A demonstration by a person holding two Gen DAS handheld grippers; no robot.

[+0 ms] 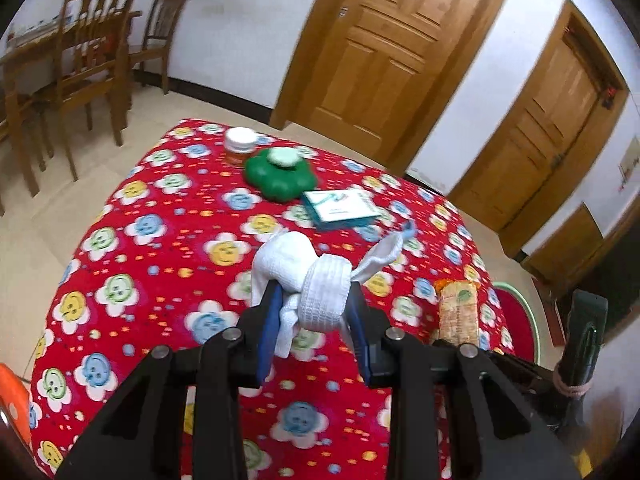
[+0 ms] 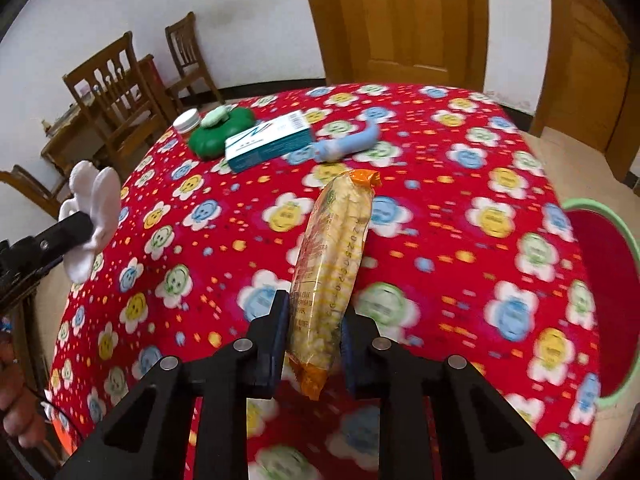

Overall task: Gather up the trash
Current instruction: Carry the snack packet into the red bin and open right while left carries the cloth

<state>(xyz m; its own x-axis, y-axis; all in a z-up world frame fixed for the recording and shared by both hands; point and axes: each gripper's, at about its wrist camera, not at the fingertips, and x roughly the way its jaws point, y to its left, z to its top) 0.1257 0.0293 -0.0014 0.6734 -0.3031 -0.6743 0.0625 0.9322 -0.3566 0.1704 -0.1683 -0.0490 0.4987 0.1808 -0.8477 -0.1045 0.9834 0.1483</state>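
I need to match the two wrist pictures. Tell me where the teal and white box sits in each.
Left wrist view: teal and white box lies just above centre, right of the green flower-shaped container.
Right wrist view: the box lies upper left of centre.
Shared landmark: the green container, beside the box in both views.

White walls (image 1: 240, 40) with a dark baseboard are seen around a floor of pale tiles (image 1: 48, 220). Two panelled wooden doors (image 1: 384, 44) in wooden frames are set in the far wall. Wooden chairs (image 1: 92, 52) are drawn up to a wooden dining table (image 1: 28, 56) in the left corner. The room is evenly lit.
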